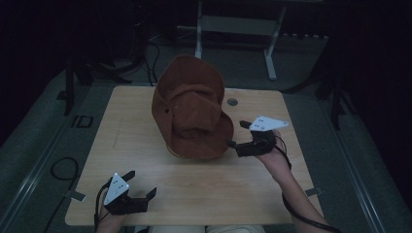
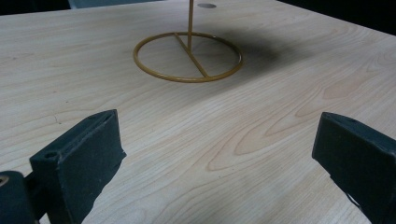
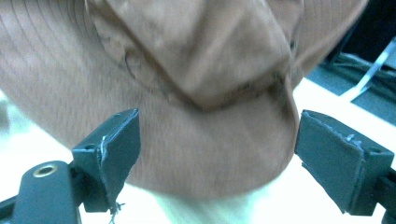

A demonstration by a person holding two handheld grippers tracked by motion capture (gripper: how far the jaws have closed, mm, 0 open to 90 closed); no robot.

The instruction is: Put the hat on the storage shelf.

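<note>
A brown brimmed hat [image 1: 192, 109] hangs on a thin gold wire stand over the middle of the wooden table [image 1: 145, 145]. The stand's ring base [image 2: 187, 57] and upright rod lie ahead in the left gripper view. My right gripper [image 1: 236, 134] stands open just right of the hat's brim, and in its own view the right gripper [image 3: 215, 154] has its jaws spread wide before the hat [image 3: 187, 93], apart from it. Near the table's front left edge my left gripper [image 1: 141, 183] is open and holds nothing; the left gripper [image 2: 217, 154] sits low over bare wood.
A round grommet hole [image 1: 232, 102] sits in the table behind the hat. Metal frame legs [image 1: 269, 53] stand on the dark floor beyond the table, and a cable [image 1: 63, 170] loops on the floor at left. The room around is dim.
</note>
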